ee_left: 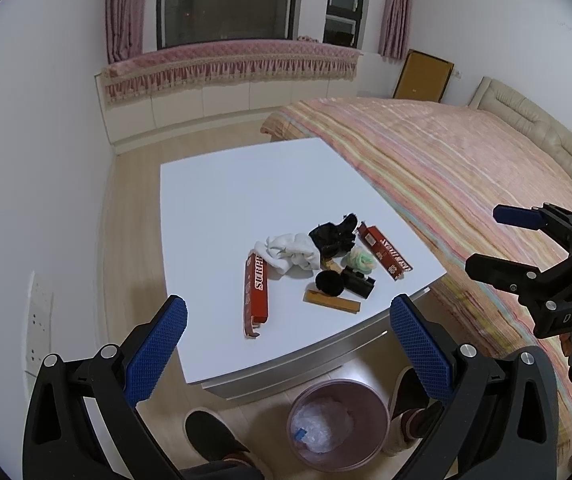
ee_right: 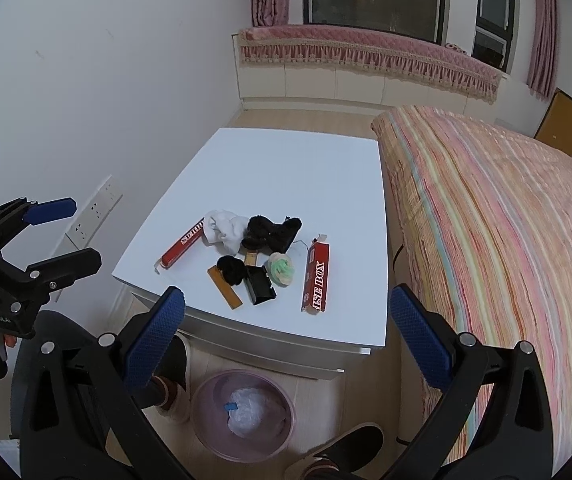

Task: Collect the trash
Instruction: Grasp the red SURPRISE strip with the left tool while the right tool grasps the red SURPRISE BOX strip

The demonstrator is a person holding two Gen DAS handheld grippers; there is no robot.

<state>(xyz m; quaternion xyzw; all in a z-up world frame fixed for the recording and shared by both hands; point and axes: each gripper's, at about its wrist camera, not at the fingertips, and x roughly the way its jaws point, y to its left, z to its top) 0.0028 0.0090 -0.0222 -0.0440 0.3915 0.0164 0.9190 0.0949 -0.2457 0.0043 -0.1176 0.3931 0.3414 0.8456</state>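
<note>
A white table (ee_left: 222, 200) (ee_right: 286, 168) carries a small heap: two long red boxes (ee_left: 256, 294) (ee_right: 317, 278), a white sock (ee_left: 289, 252) (ee_right: 226, 226), a black sock (ee_left: 333, 234) (ee_right: 274, 230), a green-white ball (ee_left: 361, 262) (ee_right: 282, 268), a black box (ee_left: 359, 282) (ee_right: 260, 288), a black pompom (ee_left: 329, 283) and a brown strip (ee_left: 331, 302) (ee_right: 225, 288). A pink bin (ee_left: 339, 424) (ee_right: 244, 416) with a plastic liner stands on the floor in front. My left gripper (ee_left: 287, 344) is open and empty above the table's near edge. My right gripper (ee_right: 286, 344) is open and empty, also short of the table.
A bed with a striped cover (ee_left: 445, 168) (ee_right: 505, 220) flanks the table's right side. A white wall with sockets (ee_left: 40, 312) is on the left. The person's feet (ee_left: 214, 436) (ee_right: 174, 380) stand either side of the bin. A window bench (ee_left: 226, 92) lies behind.
</note>
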